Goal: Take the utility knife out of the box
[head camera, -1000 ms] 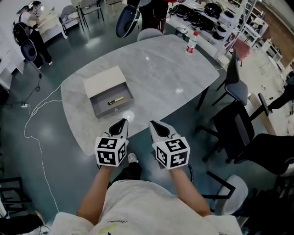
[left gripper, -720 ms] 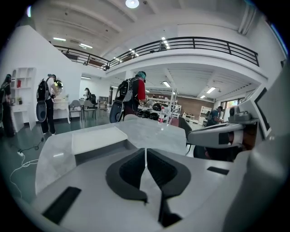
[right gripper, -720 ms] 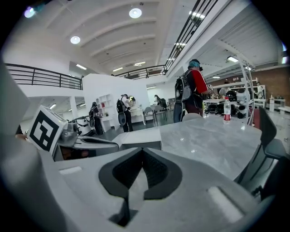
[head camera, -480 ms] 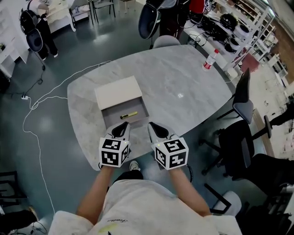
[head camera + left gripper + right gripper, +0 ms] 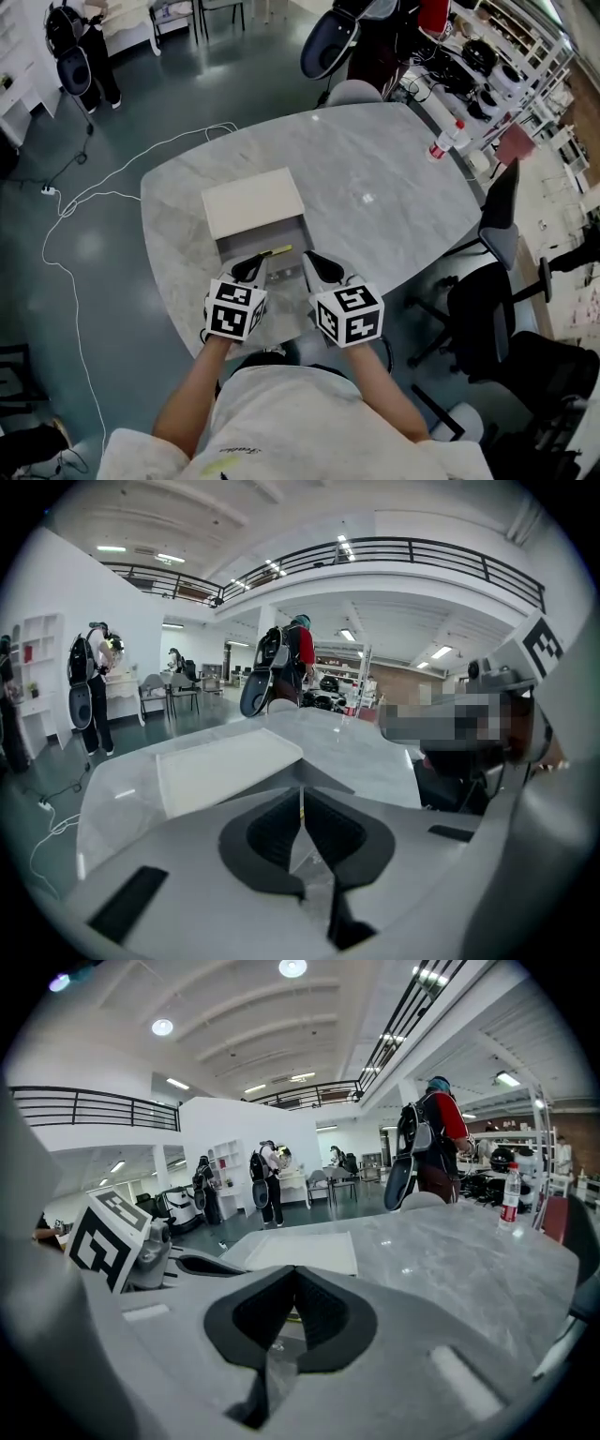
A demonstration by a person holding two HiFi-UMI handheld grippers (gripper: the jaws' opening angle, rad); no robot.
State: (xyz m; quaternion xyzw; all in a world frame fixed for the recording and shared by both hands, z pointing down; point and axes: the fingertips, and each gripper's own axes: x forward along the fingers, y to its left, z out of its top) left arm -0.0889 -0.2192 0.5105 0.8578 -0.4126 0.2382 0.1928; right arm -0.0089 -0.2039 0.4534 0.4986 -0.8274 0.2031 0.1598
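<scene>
A cream-topped box [image 5: 253,202] stands on the grey marble table [image 5: 384,197], its grey drawer [image 5: 284,274] pulled out toward me. The yellow utility knife [image 5: 277,251] lies at the back of the drawer. My left gripper [image 5: 250,266] is shut and empty, its tips over the drawer's left side, just short of the knife. My right gripper [image 5: 313,260] hangs over the drawer's right edge, jaws together, nothing in them. The box's pale top [image 5: 220,771] fills the left gripper view beyond the closed left gripper [image 5: 302,797]. It also shows [image 5: 300,1251] beyond the right gripper [image 5: 295,1283].
A water bottle [image 5: 448,141] with a red cap stands at the table's far right edge. Black chairs [image 5: 497,230] sit to the right. A white cable [image 5: 84,202] trails on the floor at left. A person with a backpack [image 5: 281,663] stands beyond the table.
Both grippers have moved forward from beyond the table's near edge to over the open drawer. The knife now lies just ahead of their tips. Both jaws stayed together.
</scene>
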